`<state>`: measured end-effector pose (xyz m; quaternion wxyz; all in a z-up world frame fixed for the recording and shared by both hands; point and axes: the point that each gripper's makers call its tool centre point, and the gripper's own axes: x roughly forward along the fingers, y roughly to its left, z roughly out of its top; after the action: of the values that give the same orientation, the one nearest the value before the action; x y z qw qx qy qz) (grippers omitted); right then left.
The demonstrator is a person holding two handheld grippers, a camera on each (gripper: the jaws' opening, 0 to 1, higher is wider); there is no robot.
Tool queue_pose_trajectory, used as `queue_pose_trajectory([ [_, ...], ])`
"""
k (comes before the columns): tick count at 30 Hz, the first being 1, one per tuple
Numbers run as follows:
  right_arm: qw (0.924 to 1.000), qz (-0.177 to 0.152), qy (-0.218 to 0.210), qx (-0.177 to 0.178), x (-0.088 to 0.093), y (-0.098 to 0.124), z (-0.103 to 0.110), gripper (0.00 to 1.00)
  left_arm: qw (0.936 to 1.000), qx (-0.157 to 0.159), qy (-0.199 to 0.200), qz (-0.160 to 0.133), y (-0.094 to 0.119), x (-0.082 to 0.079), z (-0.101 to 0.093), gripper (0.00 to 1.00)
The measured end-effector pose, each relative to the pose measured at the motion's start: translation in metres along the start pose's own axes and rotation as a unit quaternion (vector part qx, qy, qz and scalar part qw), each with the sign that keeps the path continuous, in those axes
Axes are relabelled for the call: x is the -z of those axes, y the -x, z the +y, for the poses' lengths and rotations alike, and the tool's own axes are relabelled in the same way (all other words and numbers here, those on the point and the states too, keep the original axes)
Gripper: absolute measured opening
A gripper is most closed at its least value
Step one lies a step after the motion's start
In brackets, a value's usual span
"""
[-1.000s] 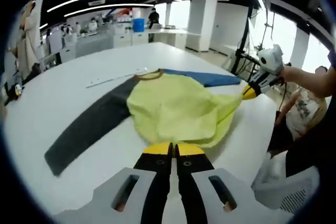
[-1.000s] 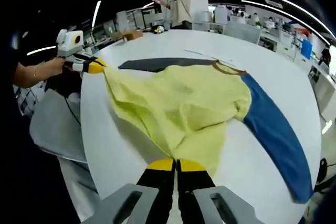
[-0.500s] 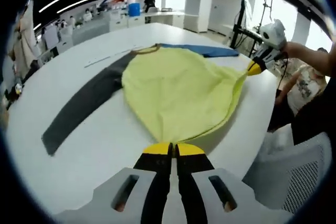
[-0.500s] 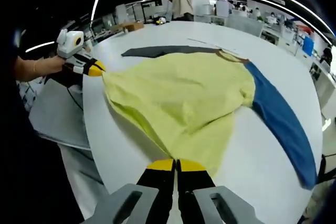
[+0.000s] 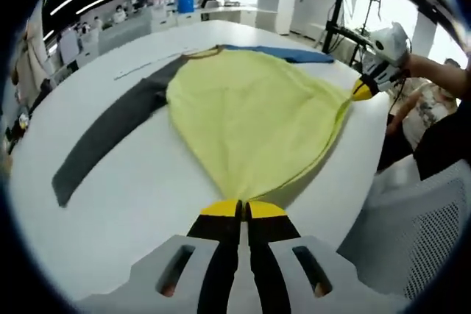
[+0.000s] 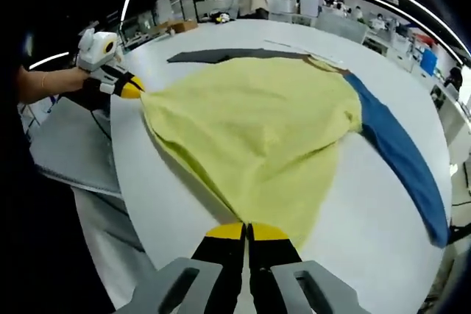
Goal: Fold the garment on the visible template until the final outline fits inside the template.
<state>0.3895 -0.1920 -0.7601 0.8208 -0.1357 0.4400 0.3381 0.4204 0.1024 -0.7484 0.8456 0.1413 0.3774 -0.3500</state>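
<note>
A: Left gripper view: your left gripper (image 5: 243, 209) has its yellow-tipped jaws pressed together on the near hem corner of the yellow long-sleeved garment with one dark grey sleeve and one blue sleeve (image 5: 254, 112). That corner sits at the near edge of the round white worktop (image 5: 140, 196).

B: And my other hand?

A: Your right gripper (image 5: 362, 90) comes in from the right side, yellow tips closed on the other hem corner, right at the worktop's edge. Your hand (image 5: 388, 64) is wrapped around its white body.

B: What does the right gripper view give you?

A: The same from the other side. Your right gripper (image 6: 246, 232) is clamped with no gap on the hem at the near edge, and your left gripper (image 6: 133, 90) pinches the far hem corner by the left edge. The yellow body is stretched between the two and spread across the middle of the worktop.

B: The sleeves?

A: The dark grey sleeve (image 5: 110, 126) lies flat, running out toward the left edge. The blue sleeve (image 6: 401, 156) trails along the right edge, its cuff close to the rim. The brown collar (image 6: 324, 64) points to the far edge.

B: Anything else nearby?

A: A grey mesh chair (image 5: 419, 233) stands just off the worktop.
</note>
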Motion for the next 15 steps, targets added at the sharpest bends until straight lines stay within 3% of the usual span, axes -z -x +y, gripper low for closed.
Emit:
queue_pose_trajectory([
  [6, 1.0000, 0.008, -0.002, 0.002, 0.010, -0.004, 0.005, 0.00, 0.9997, -0.005, -0.021, 0.013, -0.003, 0.010, 0.001, 0.00],
  [15, 0.9999, 0.010, -0.011, -0.005, 0.013, -0.002, 0.011, 0.00, 0.9995, -0.009, -0.020, 0.022, -0.002, 0.019, 0.001, 0.00],
])
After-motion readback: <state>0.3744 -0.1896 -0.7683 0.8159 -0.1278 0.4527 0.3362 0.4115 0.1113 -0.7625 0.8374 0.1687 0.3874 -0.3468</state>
